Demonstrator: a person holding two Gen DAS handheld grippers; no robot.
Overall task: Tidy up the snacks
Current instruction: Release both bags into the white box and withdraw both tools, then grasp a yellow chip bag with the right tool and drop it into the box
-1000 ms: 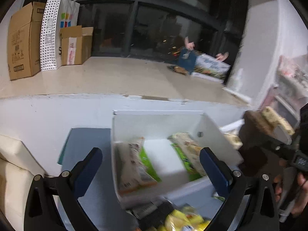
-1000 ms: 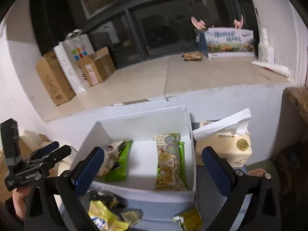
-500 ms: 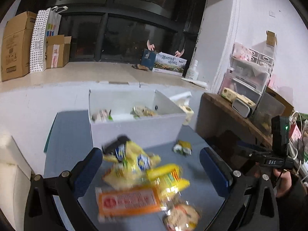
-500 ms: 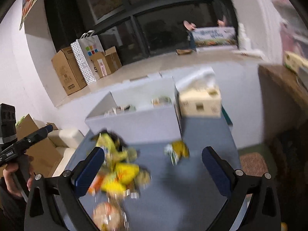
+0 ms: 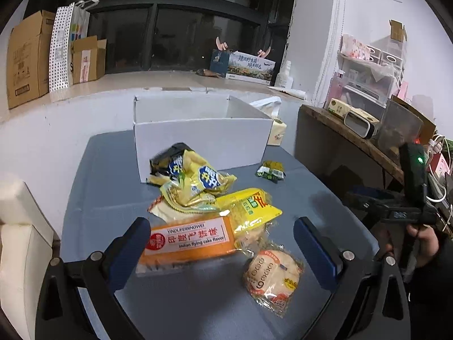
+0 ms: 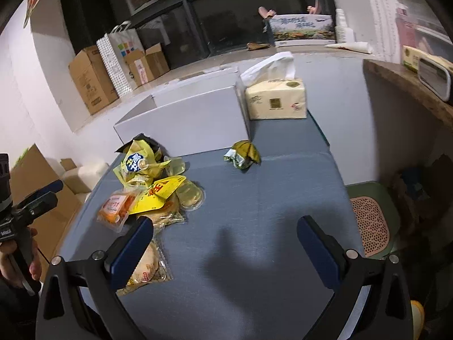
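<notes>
Both grippers are pulling back from the white box [image 5: 198,138] and are now hanging over the near part of the blue table [image 6: 254,226]. A second ago each camera was looking down into the box, where two green-and-cream packets were lying against its left and right walls. Half a second ago the view was already widening and blurred. Now the box is standing at the far end of the table and its inside is hidden behind its front wall, so those two packets cannot be seen.

That retreat is reading as one placement being finished and the next pick being lined up. The left gripper [image 5: 223,238] is spread wide and holding nothing, with the orange packet [image 5: 188,242] lying between its fingers and the round cake [image 5: 271,274] just to the right of it. The right gripper [image 6: 223,240] is also wide open and empty, hovering over bare table, its left finger near the round cake.

The rest of the snacks are sitting in a loose pile [image 5: 198,187] between the orange packet and the box, yellow bags overlapping one another. A small green packet [image 6: 242,154] is lying alone to the right, near the box front. A tissue pack [image 6: 276,99] is standing just right of the box.

Most of the sorting is probably still ahead, and the orange packet seems the likeliest next pick.
</notes>
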